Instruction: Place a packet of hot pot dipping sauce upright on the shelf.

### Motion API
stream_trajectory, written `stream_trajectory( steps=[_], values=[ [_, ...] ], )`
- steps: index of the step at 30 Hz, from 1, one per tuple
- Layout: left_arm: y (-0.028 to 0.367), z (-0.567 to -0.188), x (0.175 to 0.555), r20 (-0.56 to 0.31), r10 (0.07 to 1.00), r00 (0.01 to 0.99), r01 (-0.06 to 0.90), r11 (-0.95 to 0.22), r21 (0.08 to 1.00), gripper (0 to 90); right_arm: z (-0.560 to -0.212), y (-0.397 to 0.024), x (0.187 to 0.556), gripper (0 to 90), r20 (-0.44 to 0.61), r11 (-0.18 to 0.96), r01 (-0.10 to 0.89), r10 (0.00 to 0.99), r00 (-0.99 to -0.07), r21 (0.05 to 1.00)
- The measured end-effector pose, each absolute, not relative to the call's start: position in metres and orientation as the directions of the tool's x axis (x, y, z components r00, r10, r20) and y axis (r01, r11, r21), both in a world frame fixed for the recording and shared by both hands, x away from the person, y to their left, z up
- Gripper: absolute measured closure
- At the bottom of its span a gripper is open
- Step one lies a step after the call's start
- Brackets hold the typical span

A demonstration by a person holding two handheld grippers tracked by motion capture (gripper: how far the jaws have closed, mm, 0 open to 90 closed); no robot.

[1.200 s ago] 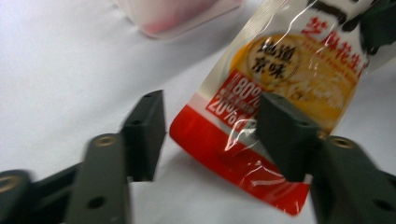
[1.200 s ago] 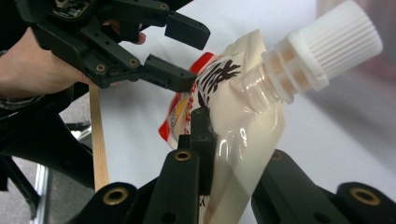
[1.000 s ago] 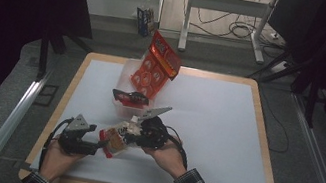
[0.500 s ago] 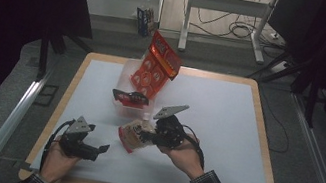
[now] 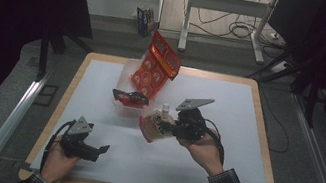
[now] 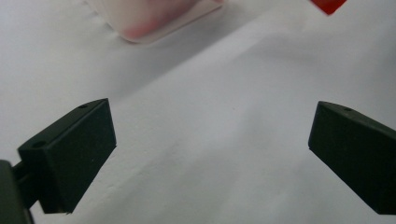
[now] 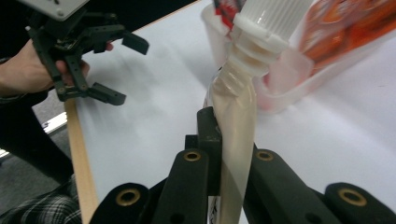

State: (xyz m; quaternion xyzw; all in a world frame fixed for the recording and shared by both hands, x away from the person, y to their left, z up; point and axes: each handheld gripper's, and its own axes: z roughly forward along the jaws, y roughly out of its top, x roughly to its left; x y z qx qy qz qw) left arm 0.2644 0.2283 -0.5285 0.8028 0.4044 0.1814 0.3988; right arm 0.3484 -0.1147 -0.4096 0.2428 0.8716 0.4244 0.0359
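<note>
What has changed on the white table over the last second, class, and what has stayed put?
The left gripper let go of the pale spouted pouch with a white cap; its jaws have just been opening and now stand empty. The right gripper, shut on the pouch, carried it up and toward the clear plastic bin. The bin and the red snack bag stayed.

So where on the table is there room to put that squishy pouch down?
The widest bare patch of the table lies right of the right gripper, which holds the pouch. Another lies between the open left gripper and the pouch. It is crowded toward the far edge, around the clear tub and the red packets.
</note>
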Motion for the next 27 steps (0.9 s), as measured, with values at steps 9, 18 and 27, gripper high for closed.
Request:
stream_trajectory(
  steps=[9, 18, 27],
  values=[
    [0.228, -0.529, 0.260, -0.024, 0.793, 0.608, 0.504, -0.363, 0.784, 0.0, -0.399, -0.125, 0.370, 87.8, 0.105, 0.526, 0.394, 0.496, -0.862, 0.754],
    [0.226, -0.531, 0.260, -0.008, 0.791, 0.612, 0.511, -0.388, 0.767, 0.0, -0.387, -0.130, 0.378, 87.9, 0.078, 0.532, 0.385, 0.509, -0.857, 0.754],
    [0.225, -0.531, 0.261, -0.008, 0.791, 0.612, 0.513, -0.389, 0.765, 0.0, -0.379, -0.132, 0.396, 88.0, 0.049, 0.550, 0.385, 0.528, -0.848, 0.741]
  ],
)
